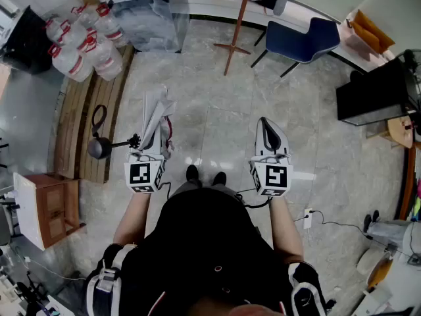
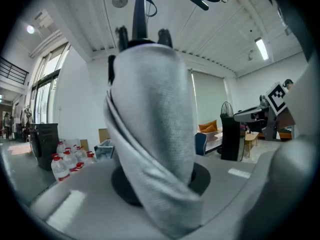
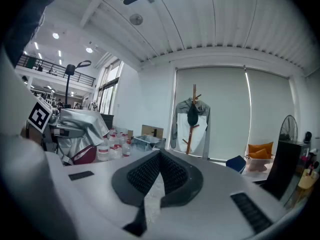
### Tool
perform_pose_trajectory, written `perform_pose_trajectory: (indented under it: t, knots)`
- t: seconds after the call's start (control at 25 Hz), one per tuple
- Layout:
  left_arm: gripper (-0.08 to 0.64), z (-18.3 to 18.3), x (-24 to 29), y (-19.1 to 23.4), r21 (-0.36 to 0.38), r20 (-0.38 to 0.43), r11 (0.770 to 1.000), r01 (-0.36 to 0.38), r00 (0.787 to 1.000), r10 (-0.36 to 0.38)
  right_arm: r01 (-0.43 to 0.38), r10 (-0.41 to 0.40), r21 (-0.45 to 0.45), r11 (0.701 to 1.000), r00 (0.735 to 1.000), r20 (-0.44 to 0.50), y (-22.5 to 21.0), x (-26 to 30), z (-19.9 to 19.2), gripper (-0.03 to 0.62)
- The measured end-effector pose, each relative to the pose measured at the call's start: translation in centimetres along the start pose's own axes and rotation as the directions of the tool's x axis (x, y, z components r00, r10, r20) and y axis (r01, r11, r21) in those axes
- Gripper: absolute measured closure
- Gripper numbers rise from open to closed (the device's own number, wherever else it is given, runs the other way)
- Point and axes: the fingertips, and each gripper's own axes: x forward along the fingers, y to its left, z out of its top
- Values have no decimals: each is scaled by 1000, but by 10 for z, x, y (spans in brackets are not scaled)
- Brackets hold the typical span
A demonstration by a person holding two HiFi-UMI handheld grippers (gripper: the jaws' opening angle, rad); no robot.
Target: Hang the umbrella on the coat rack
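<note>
Head view: left tool (image 1: 154,143) clamps umbrella (image 1: 158,110) by its soft, light canopy; right tool (image 1: 266,125) shut, empty. I'd hang it by the strap (image 1: 99,117).

**A:** What does the blue chair (image 1: 302,39) stand on?

**B:** A floor (image 1: 217,110) of pale grey marbled tiles, glossy, with a few bright glints.

**A:** And to the chair's left?

**B:** First a clear plastic bin (image 1: 148,12). Farther left is a cluster of red-capped water bottles (image 1: 85,41), beside a slatted wooden platform (image 1: 82,127).

**A:** To its right?

**B:** A black cabinet (image 1: 371,94) stands near it. A white power strip (image 1: 307,214) lies on the tiles, well apart from the chair.

**A:** Behind it?

**B:** Pale roller blinds (image 3: 225,114) are drawn down the wall under a ribbed white ceiling (image 3: 225,24). Orange cushions (image 3: 261,149) sit just beside the chair, and a standing fan (image 3: 289,126) is to its right.
</note>
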Motion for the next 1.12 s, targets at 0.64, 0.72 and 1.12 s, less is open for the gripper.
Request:
perform_pose_trajectory:
  t: [0.64,0.72,1.12]
  knots:
    - [514,4,2,-7,-5,11,999,33,999,-33,-10,10,16,1000,1000,-2,1,-2,1,591]
    - [514,4,4,-10,-4,13,999,38,999,-38,-6,5,19,1000,1000,10,-1,-3,2,591]
    - [514,8,18,-28,14,7,998,61,998,-61,-26,26,-4,1000,1000,15,-20,-6,-3,589]
